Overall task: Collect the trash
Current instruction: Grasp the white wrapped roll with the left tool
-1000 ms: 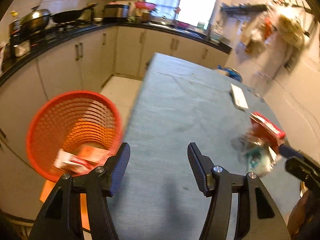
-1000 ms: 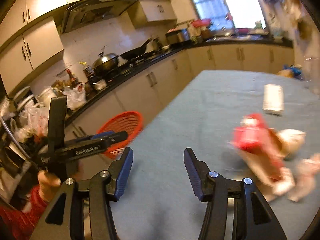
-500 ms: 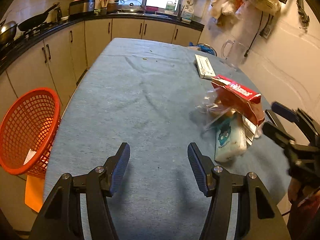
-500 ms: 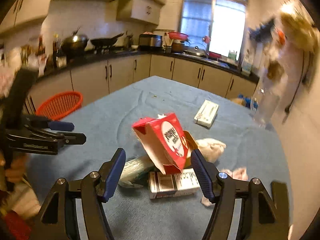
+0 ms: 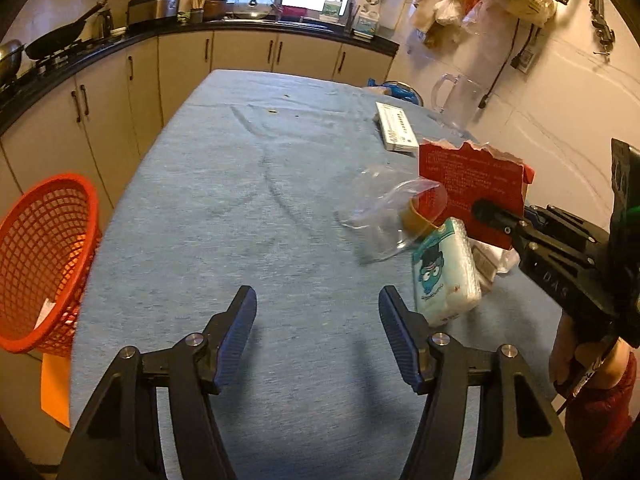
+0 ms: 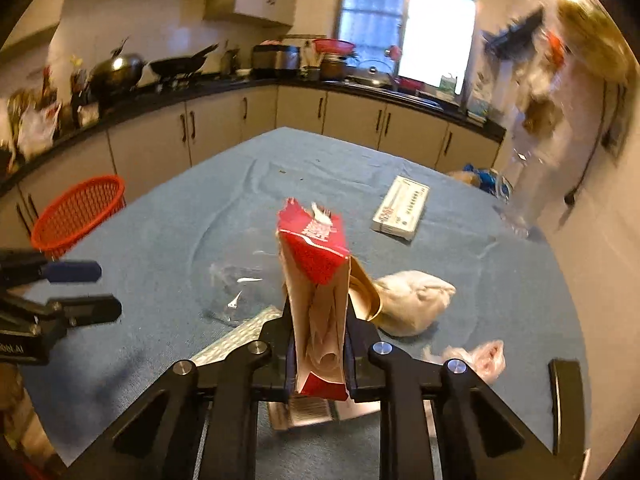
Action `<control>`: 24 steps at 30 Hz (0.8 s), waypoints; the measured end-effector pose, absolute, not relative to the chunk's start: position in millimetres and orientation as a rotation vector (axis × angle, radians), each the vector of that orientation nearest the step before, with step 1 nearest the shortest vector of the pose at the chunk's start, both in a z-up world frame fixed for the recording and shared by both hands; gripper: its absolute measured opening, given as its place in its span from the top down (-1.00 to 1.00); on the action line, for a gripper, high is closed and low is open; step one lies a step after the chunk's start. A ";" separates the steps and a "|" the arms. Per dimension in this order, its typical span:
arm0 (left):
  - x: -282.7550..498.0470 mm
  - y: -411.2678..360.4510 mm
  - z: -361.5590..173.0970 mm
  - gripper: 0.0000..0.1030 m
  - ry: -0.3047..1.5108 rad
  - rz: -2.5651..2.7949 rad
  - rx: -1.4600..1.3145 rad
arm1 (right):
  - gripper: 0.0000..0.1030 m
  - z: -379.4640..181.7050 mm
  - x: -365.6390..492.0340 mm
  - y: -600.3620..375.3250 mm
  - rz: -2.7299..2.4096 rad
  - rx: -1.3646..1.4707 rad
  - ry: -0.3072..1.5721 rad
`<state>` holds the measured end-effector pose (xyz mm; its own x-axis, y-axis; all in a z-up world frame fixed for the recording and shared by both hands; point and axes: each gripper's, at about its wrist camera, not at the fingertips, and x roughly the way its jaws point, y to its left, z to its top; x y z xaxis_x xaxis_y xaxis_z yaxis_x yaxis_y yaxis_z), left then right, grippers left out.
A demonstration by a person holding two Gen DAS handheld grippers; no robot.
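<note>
Torn red carton (image 6: 316, 280), upright, squeezed flat, above the blue-clothed table (image 6: 192, 240).

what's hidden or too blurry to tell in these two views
- Right gripper pads: right wrist view, covered by the red carton they clamp.
- Orange basket contents: left wrist view, cut by the left edge; only a white scrap shows.
- Box under the carton: right wrist view, mostly hidden by the gripper.
- Hanging bags: right wrist view, motion-blurred.
- White box print: left wrist view, too small.

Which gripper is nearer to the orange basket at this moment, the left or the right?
Left. The left gripper hangs open over the table's near edge, with the basket just off that side. The right gripper, shut on the red carton, is across the table from it.
</note>
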<state>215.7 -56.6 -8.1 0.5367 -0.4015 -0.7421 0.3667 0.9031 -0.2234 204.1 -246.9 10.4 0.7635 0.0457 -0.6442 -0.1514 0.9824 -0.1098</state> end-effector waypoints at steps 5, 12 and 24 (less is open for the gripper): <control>211.3 -77.1 -2.6 -0.35 0.884 -0.516 -0.026 | 0.67 20.1 189.5 -271.6 0.106 -0.022 0.661; 195.7 -119.9 2.0 -0.44 0.856 -0.588 0.063 | 0.67 25.0 174.0 -301.0 0.115 0.141 0.623; 189.1 -165.5 -18.4 0.05 0.852 -0.603 0.195 | 0.67 26.2 157.0 -317.4 0.152 0.248 0.595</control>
<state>189.1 -165.5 -18.4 0.5045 -0.4201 -0.7543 0.5714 0.8174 -0.0731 157.0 -317.4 26.2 0.8182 0.2121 -0.5344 -0.0701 0.9593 0.2734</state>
